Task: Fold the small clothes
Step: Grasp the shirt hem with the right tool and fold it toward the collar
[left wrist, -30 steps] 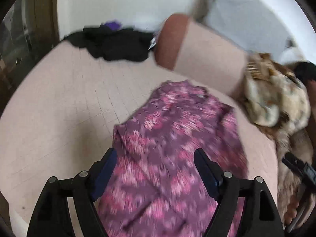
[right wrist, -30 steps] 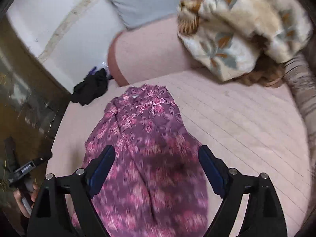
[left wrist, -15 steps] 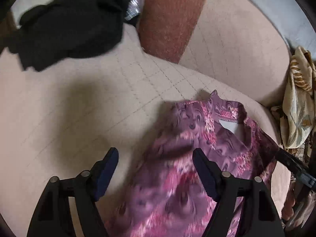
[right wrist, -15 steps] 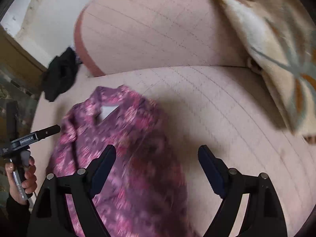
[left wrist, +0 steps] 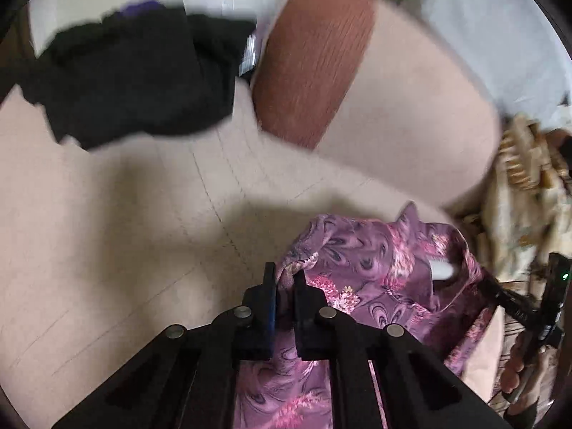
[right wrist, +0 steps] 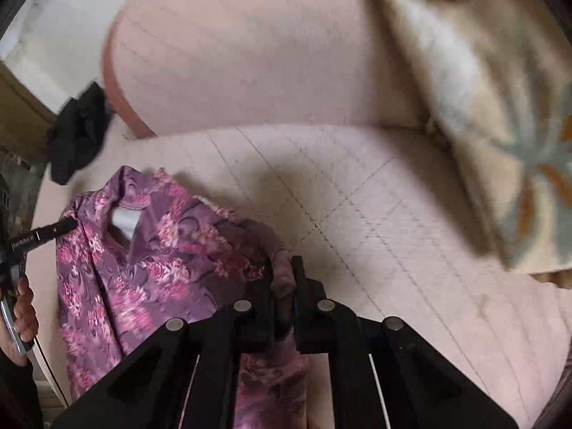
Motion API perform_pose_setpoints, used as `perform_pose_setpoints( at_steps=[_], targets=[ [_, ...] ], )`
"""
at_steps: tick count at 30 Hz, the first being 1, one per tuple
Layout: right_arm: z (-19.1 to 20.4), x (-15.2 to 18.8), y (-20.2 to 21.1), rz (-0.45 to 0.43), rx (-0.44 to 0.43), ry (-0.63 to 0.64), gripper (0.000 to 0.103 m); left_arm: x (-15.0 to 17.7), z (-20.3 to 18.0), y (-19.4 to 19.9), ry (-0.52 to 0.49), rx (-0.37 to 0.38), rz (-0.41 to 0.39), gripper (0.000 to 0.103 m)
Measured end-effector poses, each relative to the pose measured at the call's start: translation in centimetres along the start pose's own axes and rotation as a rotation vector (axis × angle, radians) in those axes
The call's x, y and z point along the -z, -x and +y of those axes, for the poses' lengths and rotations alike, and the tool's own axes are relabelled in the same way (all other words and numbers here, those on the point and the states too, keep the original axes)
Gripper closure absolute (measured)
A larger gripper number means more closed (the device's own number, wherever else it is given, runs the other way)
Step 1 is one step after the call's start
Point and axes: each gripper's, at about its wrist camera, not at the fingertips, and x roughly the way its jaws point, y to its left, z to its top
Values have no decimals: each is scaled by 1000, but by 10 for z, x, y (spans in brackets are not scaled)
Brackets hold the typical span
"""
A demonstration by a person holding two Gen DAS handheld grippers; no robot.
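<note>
Purple floral garment (left wrist: pixel 379 268) spread on pink sofa seat (left wrist: pixel 107 214), collar end toward backrest (left wrist: pixel 411 107). Left gripper (left wrist: pixel 284 279) clenched on bunched fabric at one collar-side edge; right gripper (right wrist: pixel 282 268) likewise pinching a fold at the opposite edge. Only from left wrist: rust bolster end (left wrist: pixel 311 60) and large black clothing heap (left wrist: pixel 136 75) beyond garment. Only from right wrist: cream leaf-print blanket (right wrist: pixel 482 107) draped over backrest, far from garment.
</note>
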Motion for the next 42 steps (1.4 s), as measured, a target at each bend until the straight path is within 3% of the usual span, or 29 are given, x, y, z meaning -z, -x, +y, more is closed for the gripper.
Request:
perform_pose_setpoints(
  at_steps=[5,10,13,16,21,22,23,24,25,26,27,28,29,35,39,42],
  targets=[
    [19,45,98,-140,-61,90,97,61,-17,124,-61,83,-126,97],
    [41,157,197,-229,-118,116,96,172,-24,210,-83,137,-178,97],
    [47,229,222,-238,-161,48,96,237,-17,219,-49,126,-144,96],
    [51,295,214,-191,-148,-41,96,298,-5,200,-18,52,-74,96],
    [49,368,145,-46,-48,-141,94,359,18,133,59,-57,124,89],
    [46,373,126,27,-13,-160,93,368,19,130,69,-67,147,88],
    [43,376,116,85,6,-173,93,373,17,133,64,-69,147,86],
    [39,374,114,94,4,-186,92,377,15,143,55,-62,119,78],
    [35,375,122,82,-17,-213,85,379,13,155,47,-49,88,58],
    [30,379,136,42,-57,-235,80,383,13,170,45,-28,56,45],
    [28,382,146,15,-79,-245,56,388,16,182,57,-14,25,27],
    [23,389,160,-22,-96,-269,28,395,20,198,88,3,-13,24],
    [17,396,172,-62,-110,-296,24,397,22,204,104,15,-22,24],
    [4,416,191,-128,-302,-399,24,397,42,205,311,133,13,24],
    [15,420,158,6,-320,-497,24,382,42,170,443,210,109,24],
    [20,430,137,74,-409,-562,25,378,47,162,534,223,123,24]
  ],
)
